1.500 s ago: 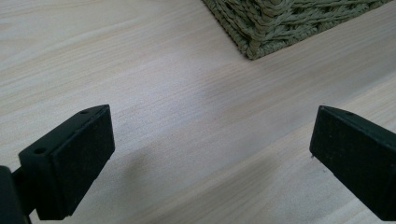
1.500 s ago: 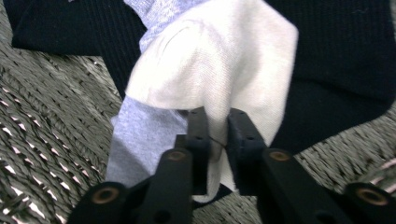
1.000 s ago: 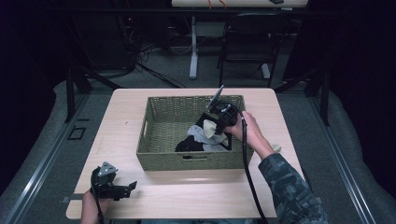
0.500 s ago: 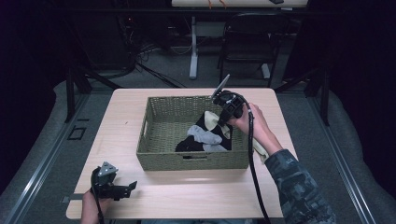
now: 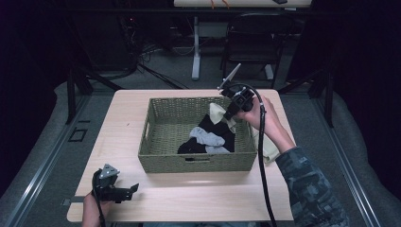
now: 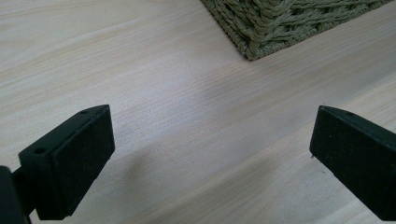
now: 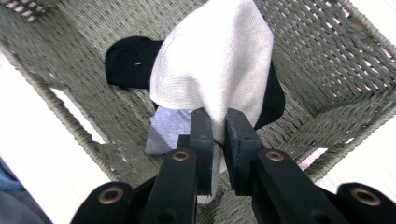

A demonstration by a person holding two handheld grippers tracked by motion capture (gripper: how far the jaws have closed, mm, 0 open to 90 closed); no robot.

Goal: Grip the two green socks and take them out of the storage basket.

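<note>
A woven green basket (image 5: 163, 152) sits mid-table, holding a black garment (image 5: 213, 126) and a grey sock (image 5: 206, 137). My right gripper (image 5: 228, 116) hangs above the basket's right end, shut on a cream-white cloth (image 5: 217, 112) that droops into the basket. In the right gripper view the white cloth (image 7: 219, 70) is pinched between the jaws, with the black garment (image 7: 128, 61) and the grey sock (image 7: 169, 126) below on the basket floor (image 7: 84, 79). My left gripper (image 5: 132, 189) rests at the table's near left corner, open. Its fingers (image 6: 70, 158) stand wide apart over bare wood, the basket corner (image 6: 275, 28) just ahead.
A pale cloth (image 5: 269, 146) lies on the table beside the basket's right wall, under the right forearm. The wooden table (image 5: 123, 118) has free room left of the basket and along its front edge. A chair (image 5: 257, 42) and a table leg (image 5: 196, 52) stand behind.
My right gripper has risen up and back from inside the basket, lifting the white cloth with it. The left gripper has stayed put.
</note>
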